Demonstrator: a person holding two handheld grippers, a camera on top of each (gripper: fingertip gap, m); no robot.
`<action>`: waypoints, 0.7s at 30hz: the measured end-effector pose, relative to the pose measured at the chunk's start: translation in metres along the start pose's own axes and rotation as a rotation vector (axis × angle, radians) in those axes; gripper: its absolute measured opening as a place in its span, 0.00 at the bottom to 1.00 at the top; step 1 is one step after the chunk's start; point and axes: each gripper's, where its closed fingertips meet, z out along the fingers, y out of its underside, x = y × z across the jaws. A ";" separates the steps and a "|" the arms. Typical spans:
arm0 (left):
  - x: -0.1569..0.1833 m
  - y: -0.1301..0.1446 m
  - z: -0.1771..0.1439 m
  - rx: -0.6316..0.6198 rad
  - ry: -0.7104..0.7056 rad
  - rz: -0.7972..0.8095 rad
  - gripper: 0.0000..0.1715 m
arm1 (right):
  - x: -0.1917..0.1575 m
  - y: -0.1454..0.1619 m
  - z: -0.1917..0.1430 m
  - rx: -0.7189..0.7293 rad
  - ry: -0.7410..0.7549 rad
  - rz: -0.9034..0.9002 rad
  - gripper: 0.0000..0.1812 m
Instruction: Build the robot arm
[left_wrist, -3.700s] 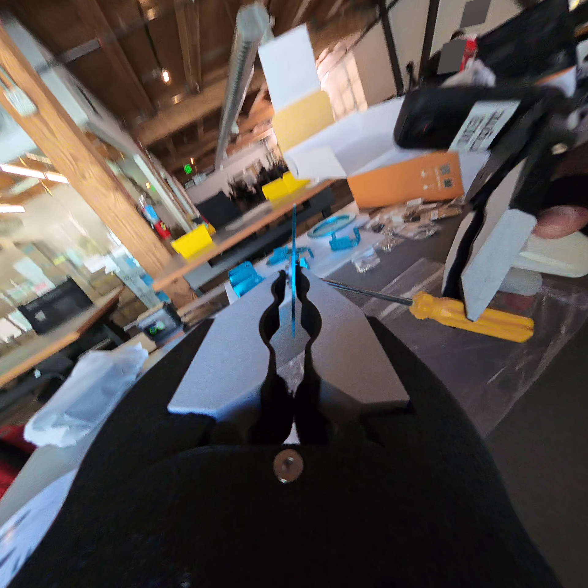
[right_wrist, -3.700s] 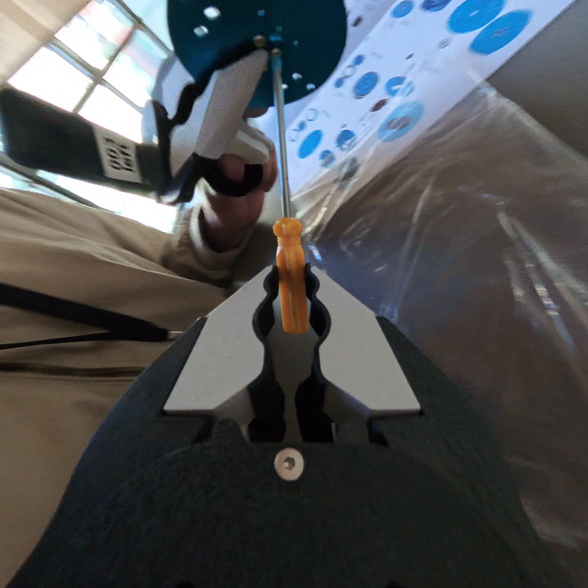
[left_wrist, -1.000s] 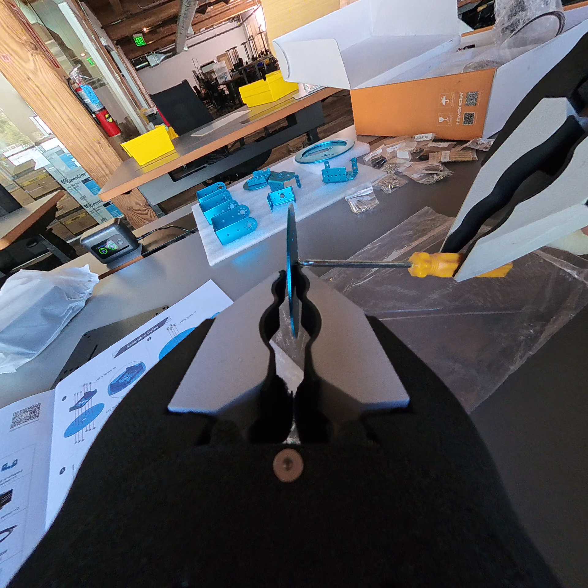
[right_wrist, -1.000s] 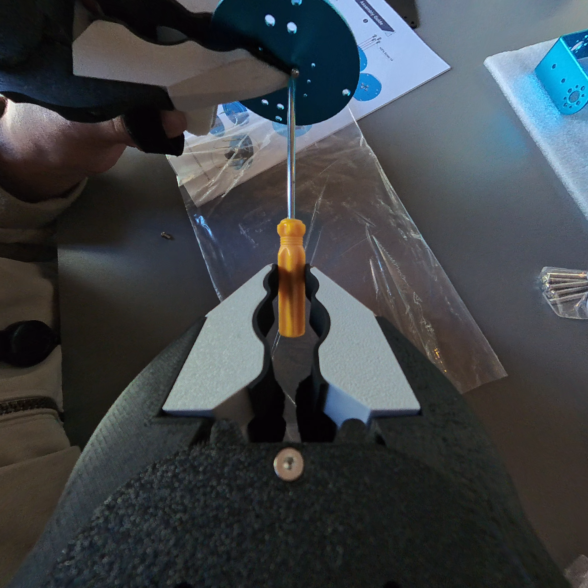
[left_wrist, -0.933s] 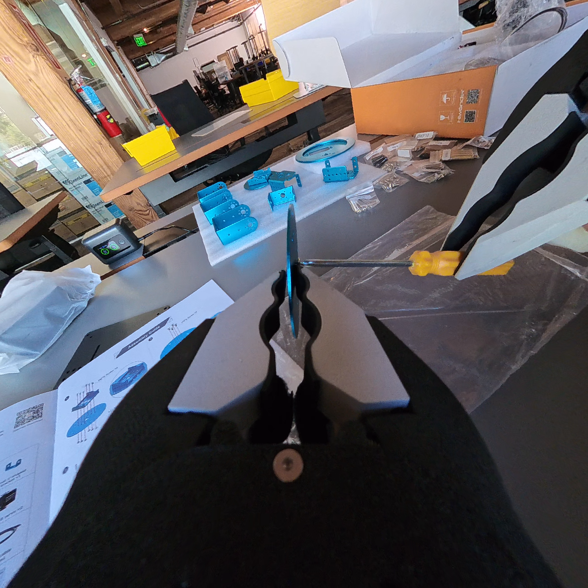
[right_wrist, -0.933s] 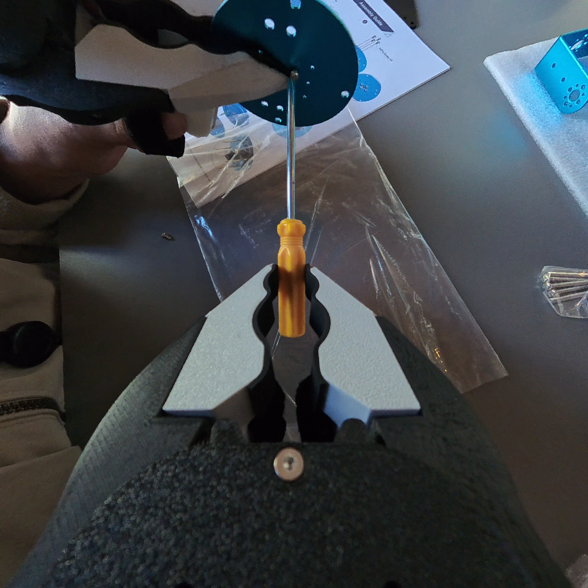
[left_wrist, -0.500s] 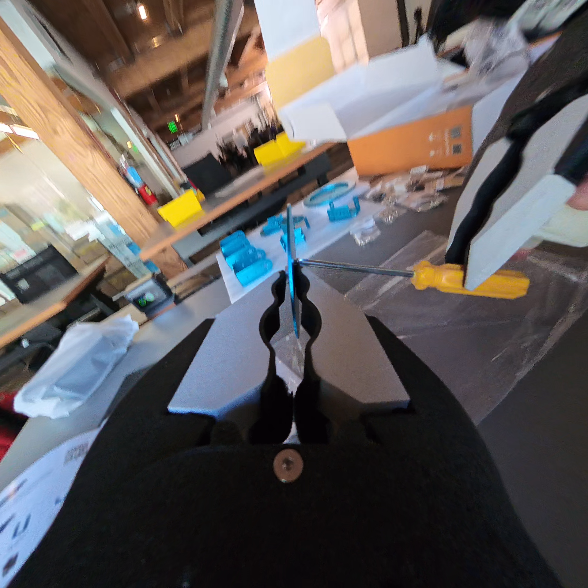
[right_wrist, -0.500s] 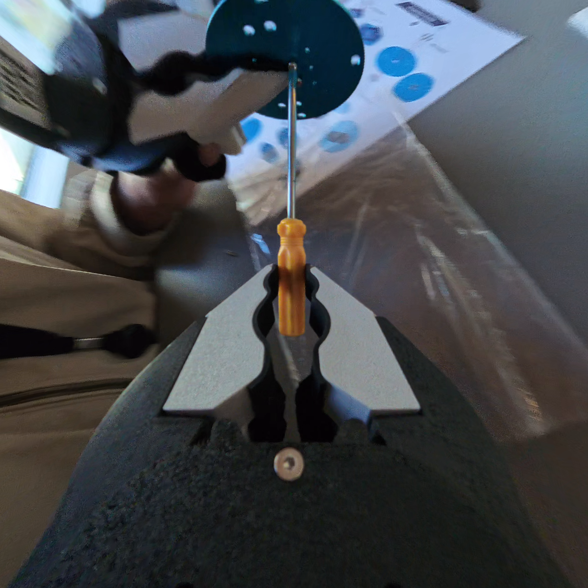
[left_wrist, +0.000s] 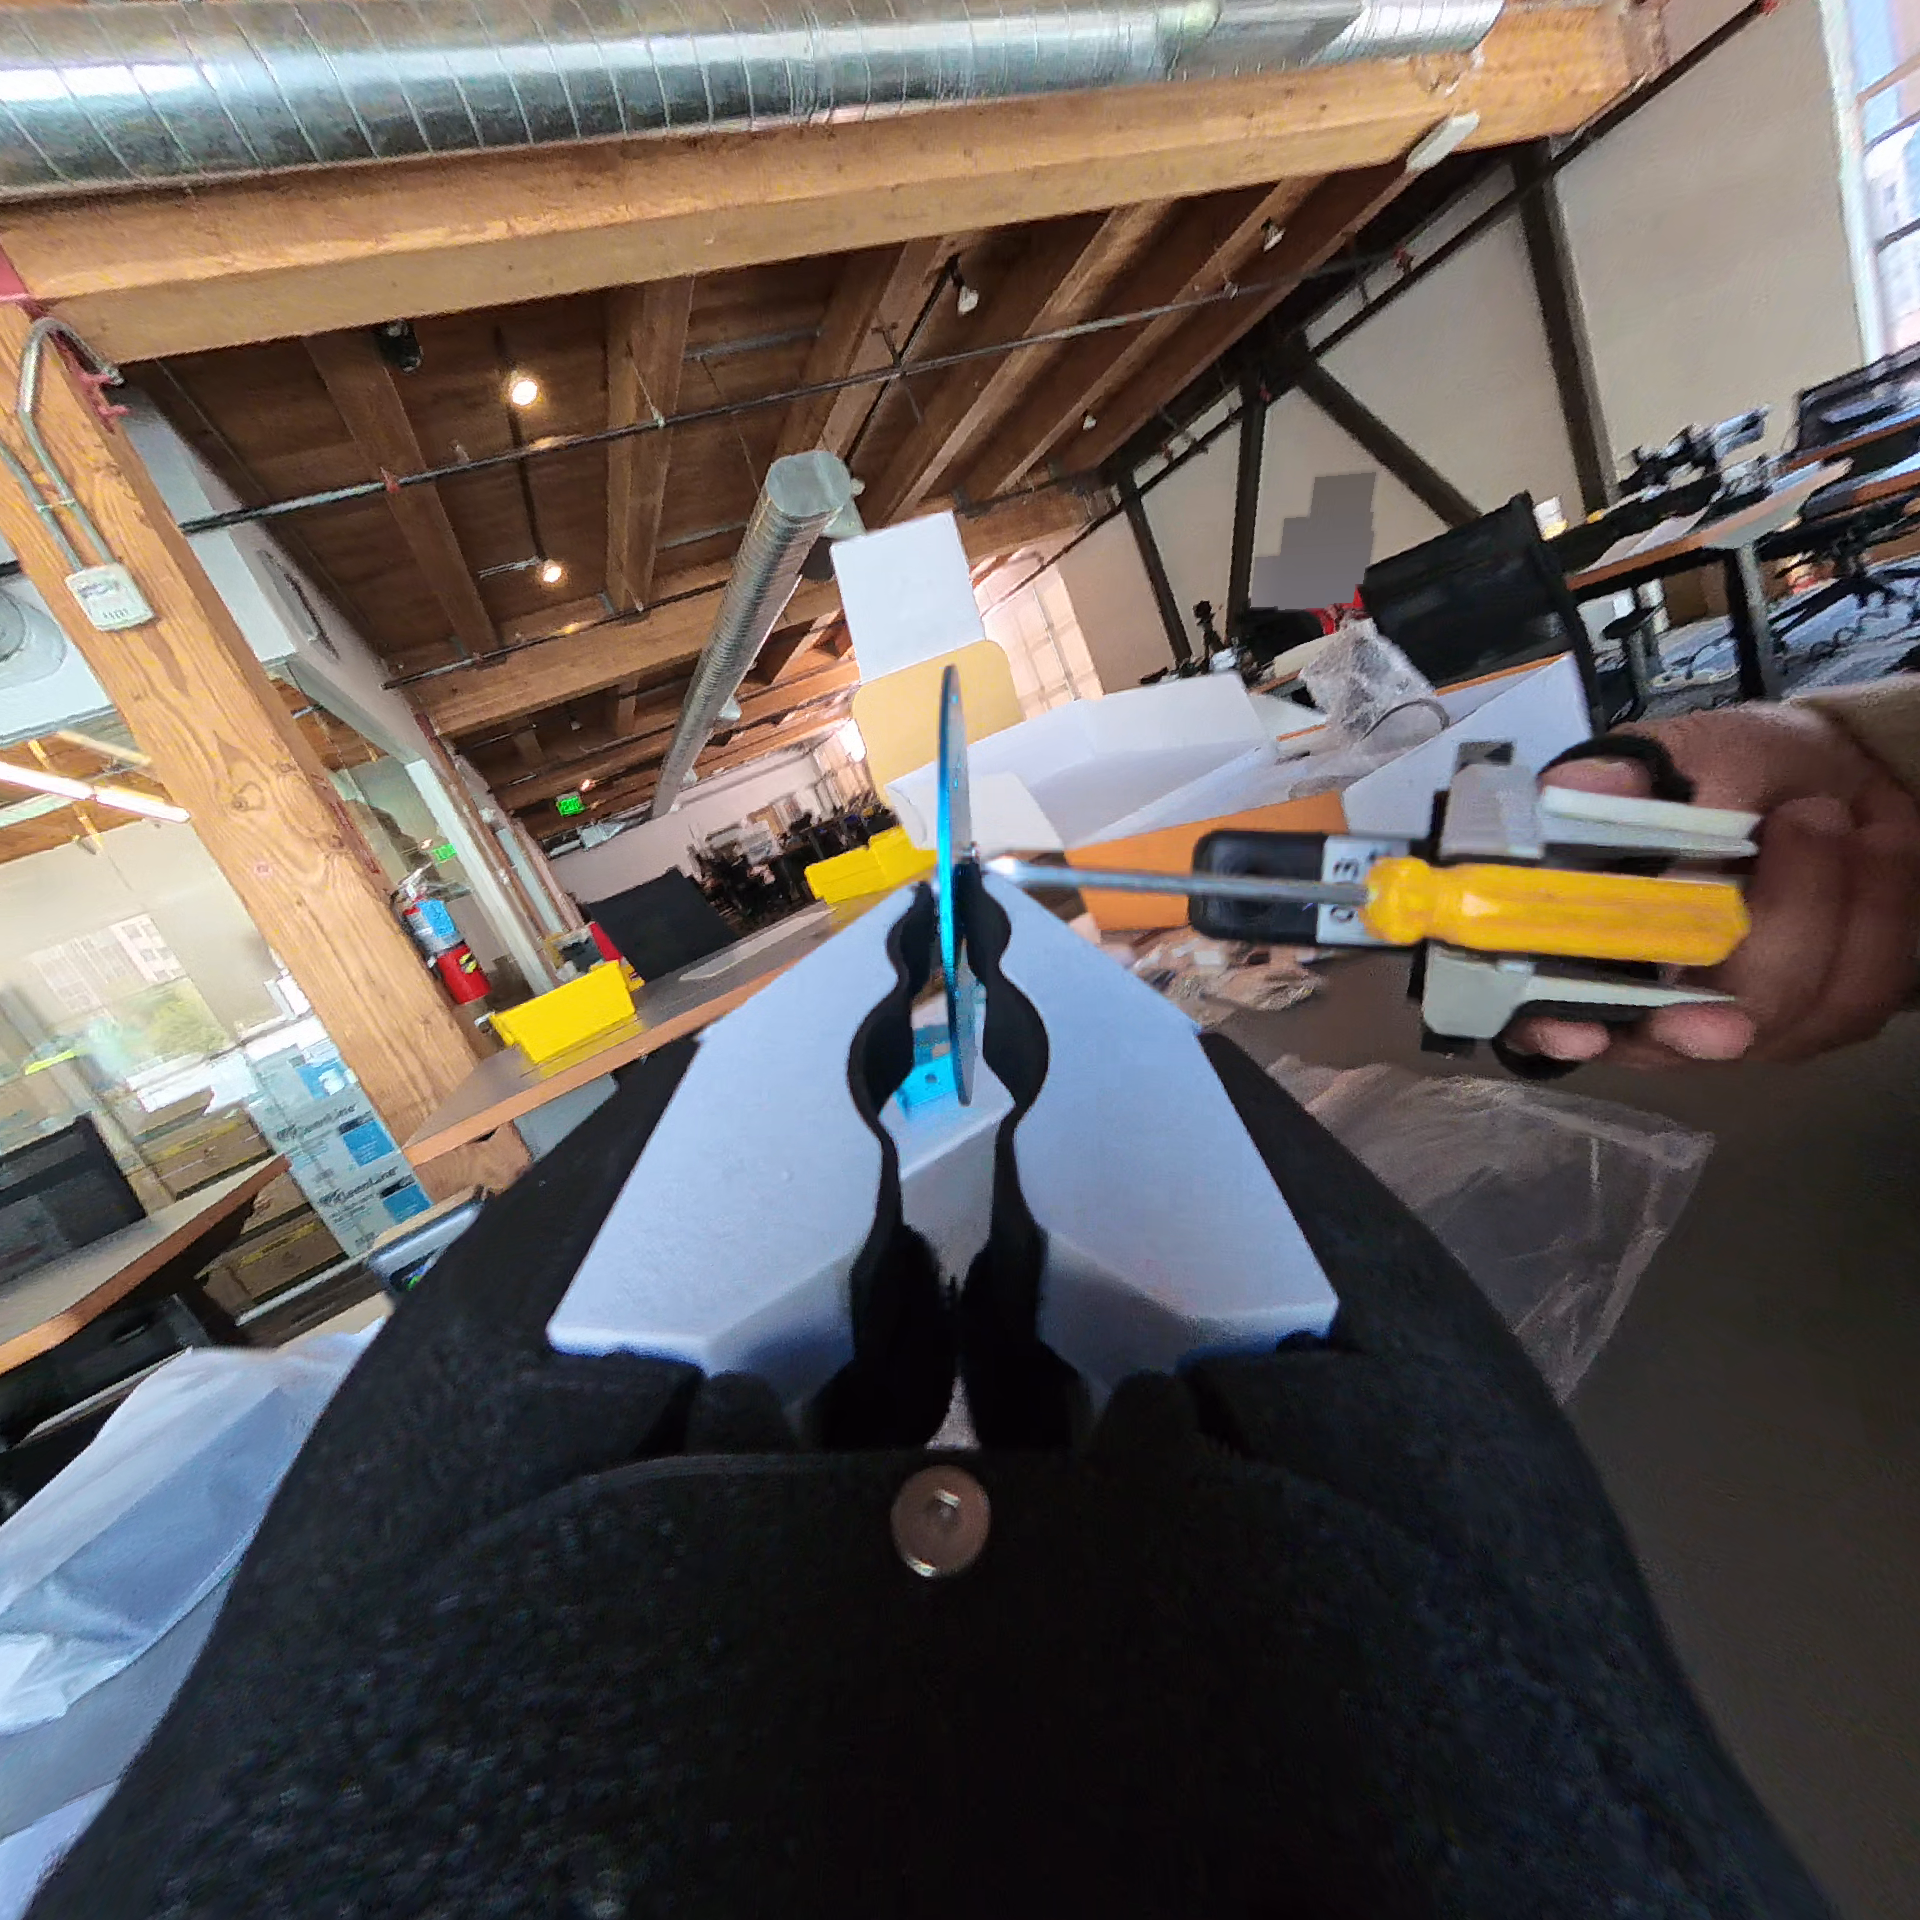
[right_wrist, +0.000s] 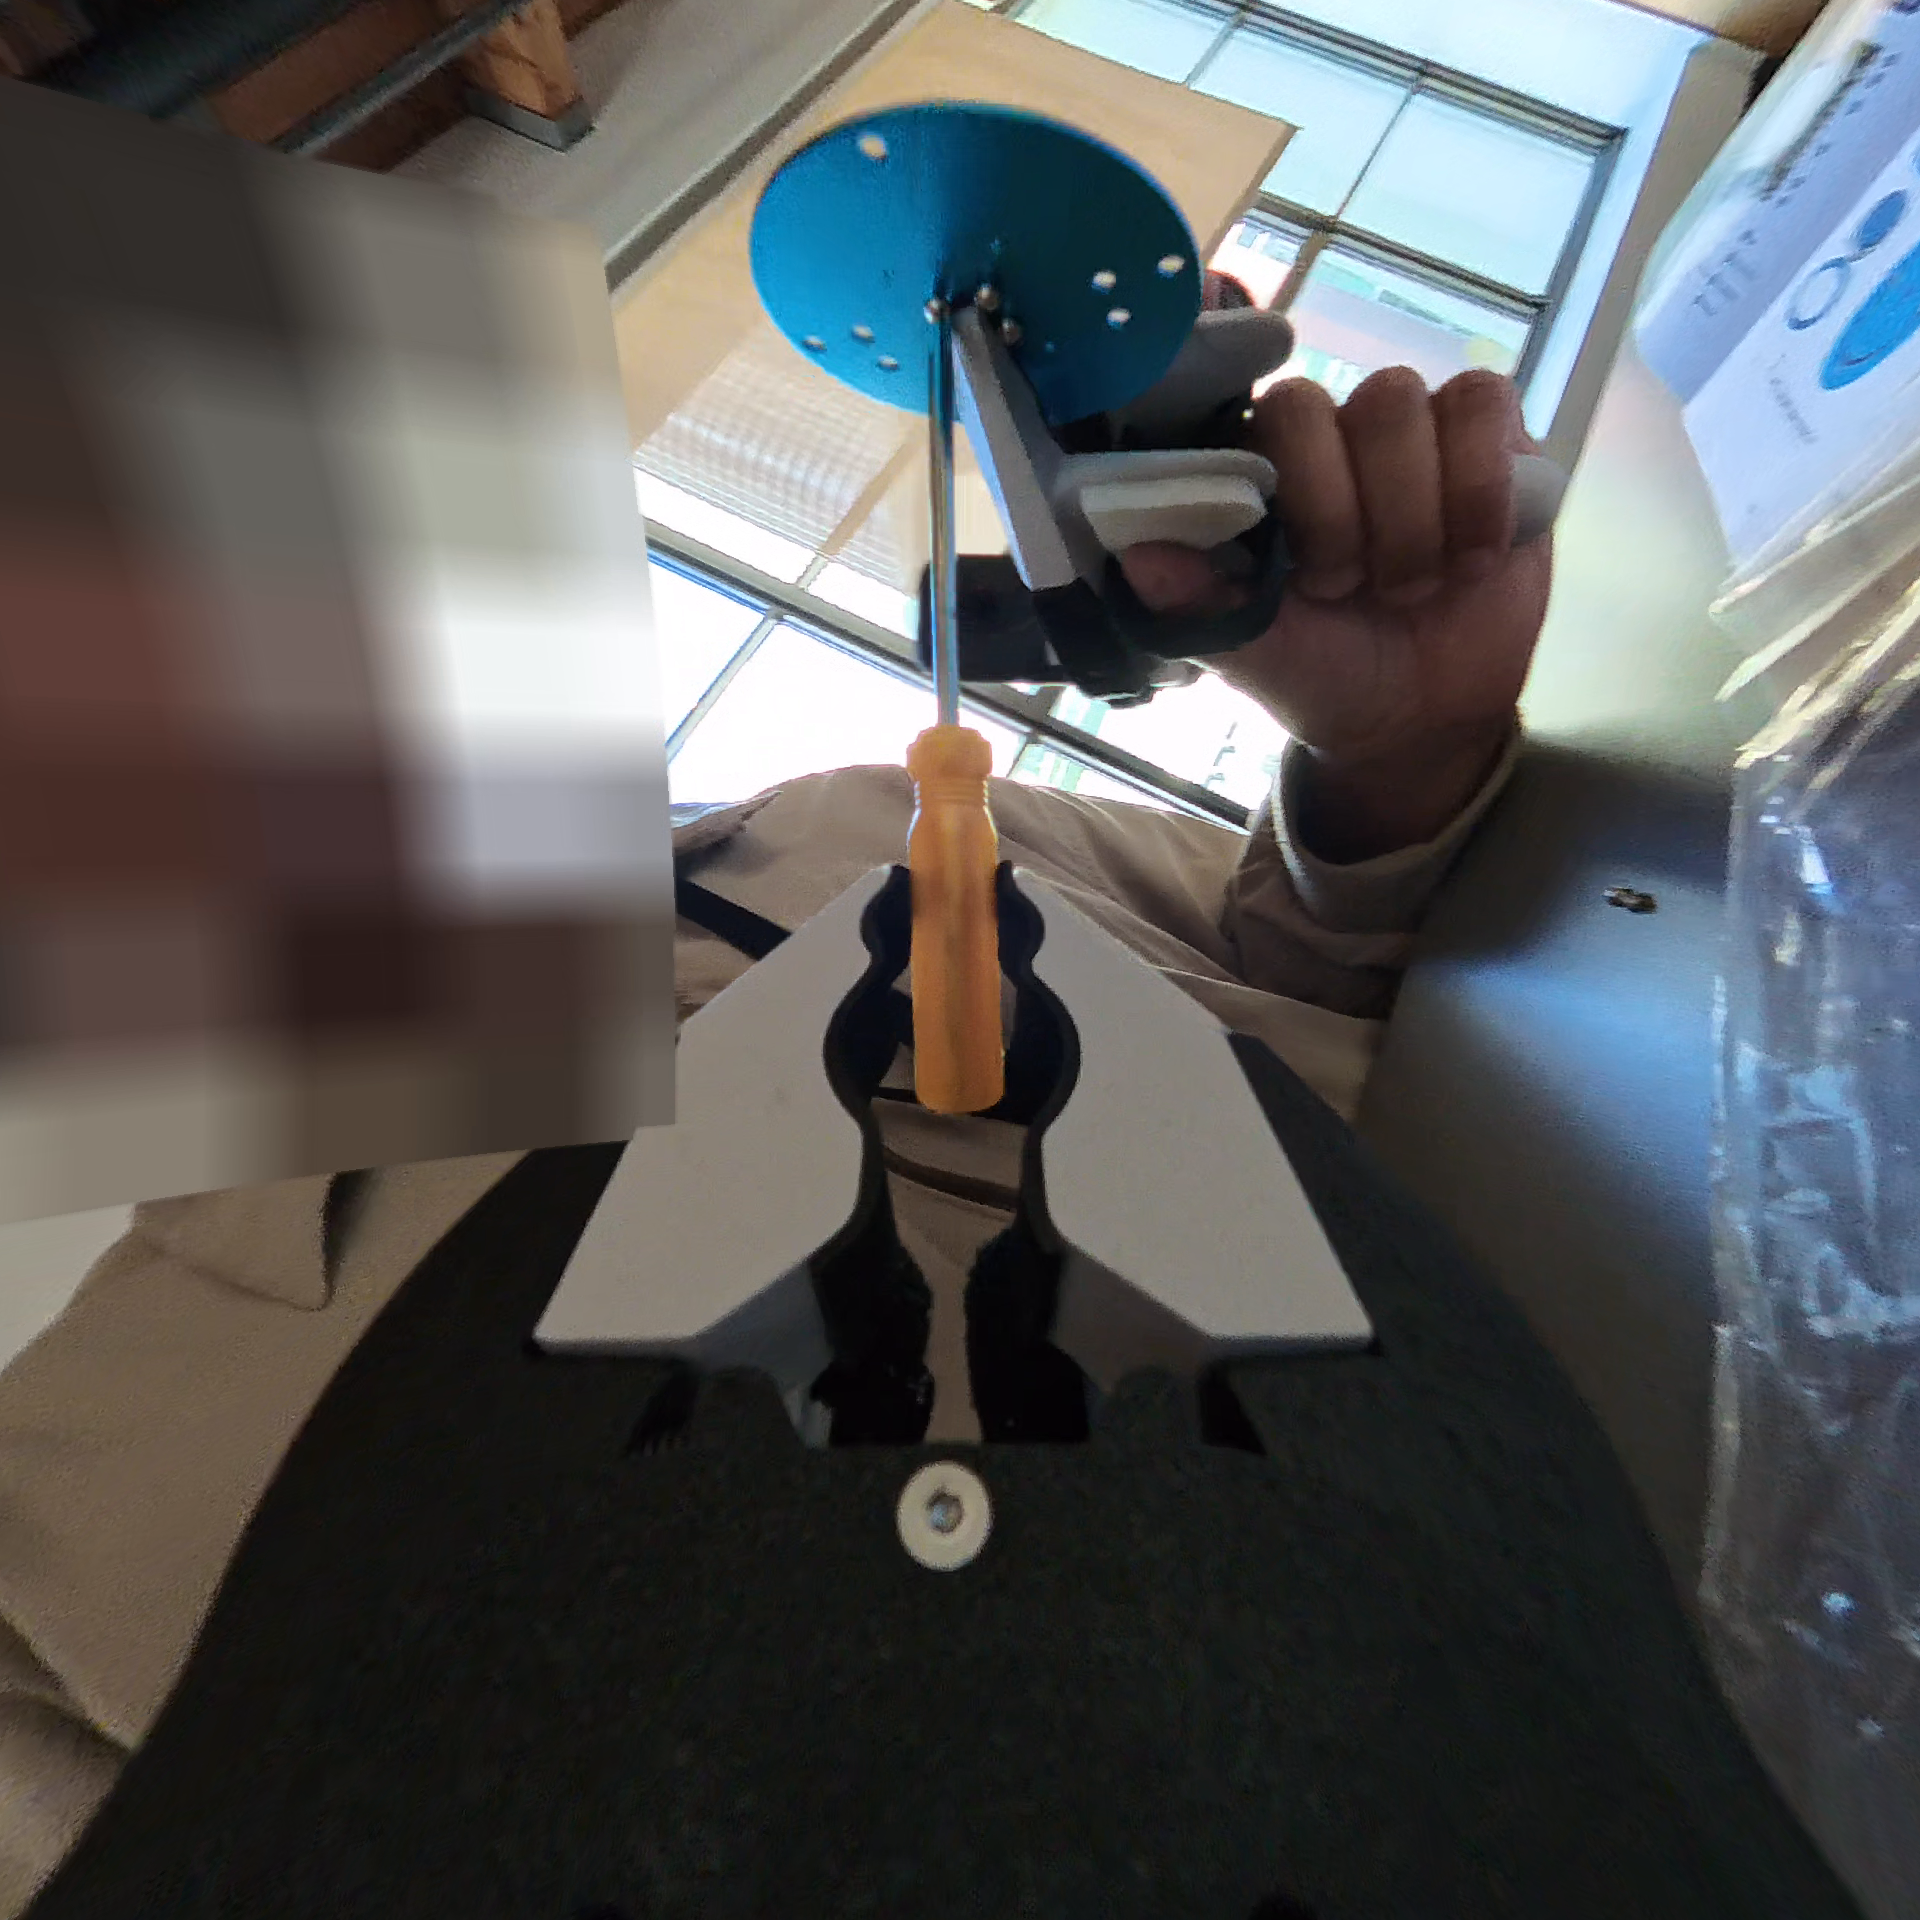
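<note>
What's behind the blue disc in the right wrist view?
Behind the blue disc, a tan panel and bright window panes show. The left gripper clamps its lower right edge; the screwdriver tip meets the screws at its centre. Its far face is hidden.

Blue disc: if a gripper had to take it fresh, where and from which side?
Grip the blue disc at its rim, fingers closing on its two flat faces, as the left gripper does now. It is thin and flat, so only the faces give purchase. Probably come edge-on from the side away from the screwdriver, whose tip meets the screws near the centre; the right gripper holds its handle.
</note>
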 end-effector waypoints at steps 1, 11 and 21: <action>-0.001 0.006 0.001 -0.030 -0.006 0.002 0.03 | 0.006 0.001 -0.002 -0.009 0.055 -0.019 0.08; -0.019 0.087 0.009 -0.466 -0.115 -0.040 0.03 | 0.082 -0.032 -0.077 -0.125 1.115 -0.610 0.08; -0.007 0.107 0.011 -0.568 -0.076 -0.070 0.03 | 0.078 -0.041 -0.077 -0.203 1.369 -0.850 0.08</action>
